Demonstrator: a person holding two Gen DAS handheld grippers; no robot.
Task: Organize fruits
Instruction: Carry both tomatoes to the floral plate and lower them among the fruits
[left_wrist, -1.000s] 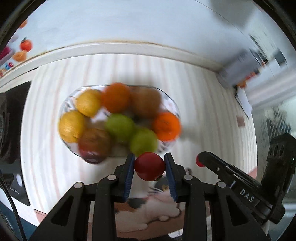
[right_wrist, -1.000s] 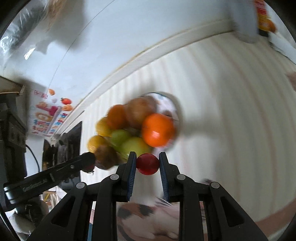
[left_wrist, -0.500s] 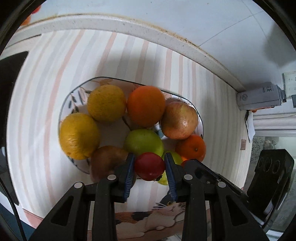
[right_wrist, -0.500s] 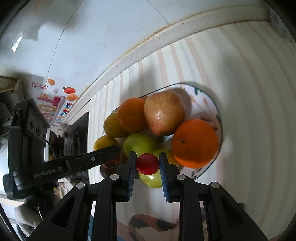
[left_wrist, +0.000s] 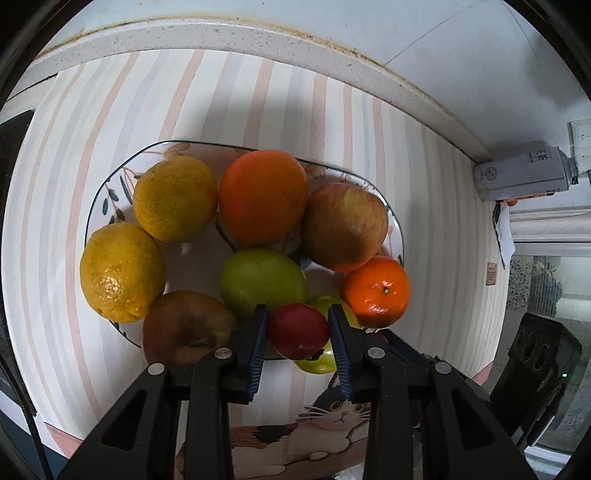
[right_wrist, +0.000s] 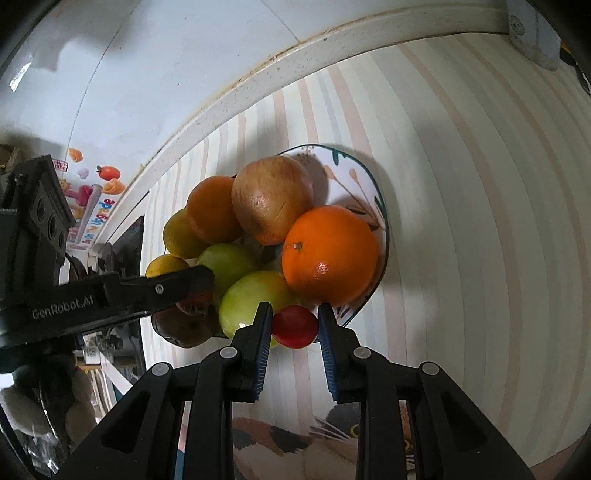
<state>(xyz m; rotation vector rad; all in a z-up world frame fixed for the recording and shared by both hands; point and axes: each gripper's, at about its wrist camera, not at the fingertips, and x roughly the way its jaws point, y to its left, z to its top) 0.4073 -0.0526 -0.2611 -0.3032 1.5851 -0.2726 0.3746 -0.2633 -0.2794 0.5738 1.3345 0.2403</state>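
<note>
A patterned plate (left_wrist: 110, 192) holds two yellow citrus fruits, oranges, apples and green fruits. My left gripper (left_wrist: 298, 330) is shut on a small red fruit (left_wrist: 298, 330) just above the plate's near edge, over a green fruit (left_wrist: 264, 278). My right gripper (right_wrist: 294, 325) is shut on another small red fruit (right_wrist: 294, 325) at the plate's near rim (right_wrist: 382, 206), beside a green fruit (right_wrist: 251, 299) and a big orange (right_wrist: 328, 254). The left gripper's finger (right_wrist: 147, 290) shows in the right wrist view, reaching over the fruit pile.
The plate sits on a striped cloth (left_wrist: 424, 184) with a cat print (left_wrist: 332, 413) at its near edge. A white ledge and wall run behind. A white canister (left_wrist: 524, 177) lies at the back right. A dark appliance (left_wrist: 11, 133) stands at the left.
Both grippers have moved forward and down towards the plate, each still holding its red fruit. The fruits in the plate now look larger and closer.
</note>
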